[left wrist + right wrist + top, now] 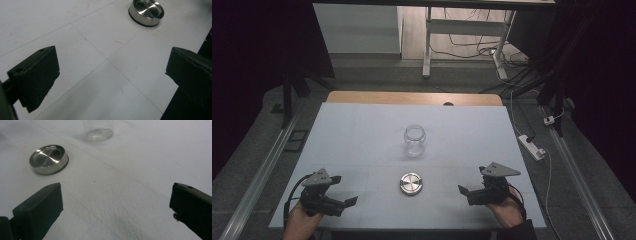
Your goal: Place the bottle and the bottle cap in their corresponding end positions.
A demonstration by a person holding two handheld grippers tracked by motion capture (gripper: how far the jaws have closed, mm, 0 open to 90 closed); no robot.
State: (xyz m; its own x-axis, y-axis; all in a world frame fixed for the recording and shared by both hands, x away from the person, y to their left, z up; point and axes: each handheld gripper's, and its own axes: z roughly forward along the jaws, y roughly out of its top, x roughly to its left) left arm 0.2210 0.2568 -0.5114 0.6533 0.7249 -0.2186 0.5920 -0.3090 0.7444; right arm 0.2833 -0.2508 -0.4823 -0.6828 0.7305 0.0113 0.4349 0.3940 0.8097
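Note:
A clear glass jar [415,140] stands upright without a lid in the middle of the white table [362,130]. Just in front of it lies a round steel lid [411,183], hollow side up. My left gripper [343,192] rests at the front left, open, with nothing between its jaws; the lid [146,12] lies ahead of it [112,72] to the upper right. At the front right my right gripper [472,181] is also open and empty [115,205]. From there the lid [48,158] is ahead to the left, and the jar's base [98,131] stands beyond it.
The table's front edge [412,229] lies just behind both hands. A wooden strip [412,98] runs along the far edge. On the floor at the right lie a power strip [532,146] and cables; a white desk frame [428,45] stands beyond the table.

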